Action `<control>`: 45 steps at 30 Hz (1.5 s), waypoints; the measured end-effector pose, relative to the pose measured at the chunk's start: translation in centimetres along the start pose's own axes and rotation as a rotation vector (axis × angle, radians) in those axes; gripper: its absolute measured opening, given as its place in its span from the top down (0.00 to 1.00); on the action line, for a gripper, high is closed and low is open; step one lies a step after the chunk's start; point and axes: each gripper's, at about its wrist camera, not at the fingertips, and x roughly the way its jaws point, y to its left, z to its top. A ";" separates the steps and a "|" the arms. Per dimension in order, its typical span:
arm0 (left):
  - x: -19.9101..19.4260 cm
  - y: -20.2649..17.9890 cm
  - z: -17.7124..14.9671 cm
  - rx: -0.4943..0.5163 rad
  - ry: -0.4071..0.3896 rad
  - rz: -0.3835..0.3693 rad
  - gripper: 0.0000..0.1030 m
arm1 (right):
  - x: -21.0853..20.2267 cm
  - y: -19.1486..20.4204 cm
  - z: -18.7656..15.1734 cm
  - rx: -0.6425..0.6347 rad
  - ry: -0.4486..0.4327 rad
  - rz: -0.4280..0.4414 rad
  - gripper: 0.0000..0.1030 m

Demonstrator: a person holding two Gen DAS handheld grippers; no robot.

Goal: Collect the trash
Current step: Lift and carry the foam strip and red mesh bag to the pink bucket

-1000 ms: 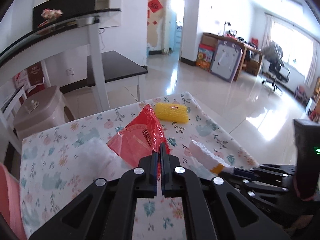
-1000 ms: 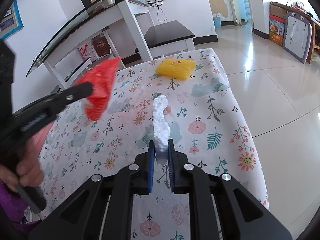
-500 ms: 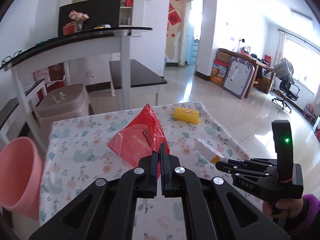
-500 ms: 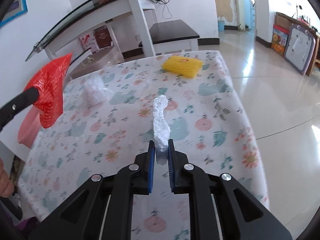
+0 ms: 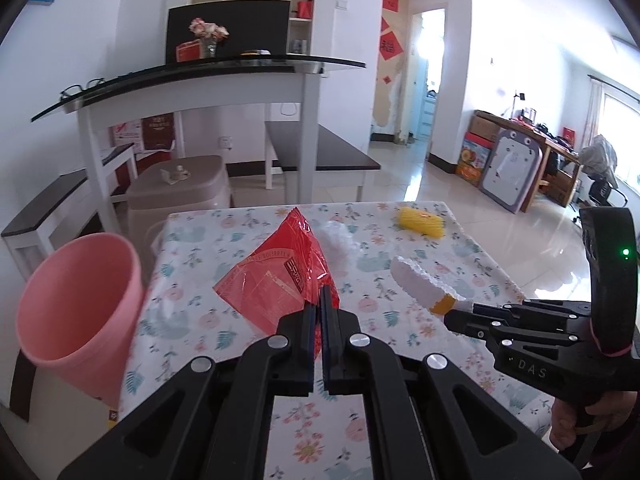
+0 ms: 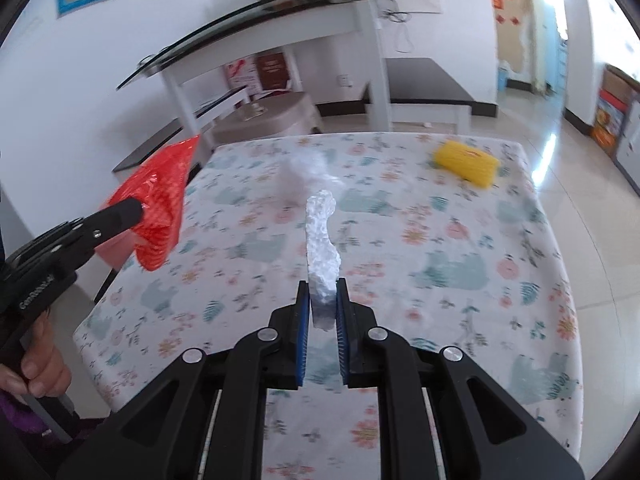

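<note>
Left claw [image 5: 319, 300] clamped on a corner of the red wrapper [image 5: 276, 276], held above the counter [image 5: 192, 320]. Right claw [image 6: 322, 300] clamped on the end of a white foam strip [image 6: 322, 236], also held in the air. Pink bin [image 5: 76, 304] stands off the counter's left edge, mouth tilted toward the camera. Yellow sponge [image 6: 466, 162] and a white wad [image 6: 304, 170] lie at the far end, uncollected. Risks, as judged: the wrapper is thin and pinched only at its edge, so a quick swing could pull it free; the foam looks brittle and may snap at the pads; releasing short of the bin mouth drops trash on the floor.
</note>
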 end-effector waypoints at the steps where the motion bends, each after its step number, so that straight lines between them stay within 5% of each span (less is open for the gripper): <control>1: -0.3 0.3 -0.2 -0.007 -0.004 0.009 0.99 | 0.0 0.4 0.1 -0.011 -0.002 0.004 0.88; 28: -4.0 10.2 -0.3 -0.199 -0.107 0.344 0.98 | 2.7 13.7 5.8 -0.243 -0.107 0.209 0.88; 45: -3.6 15.7 -1.5 -0.304 -0.092 0.453 0.98 | 5.6 20.2 7.9 -0.346 -0.101 0.277 0.88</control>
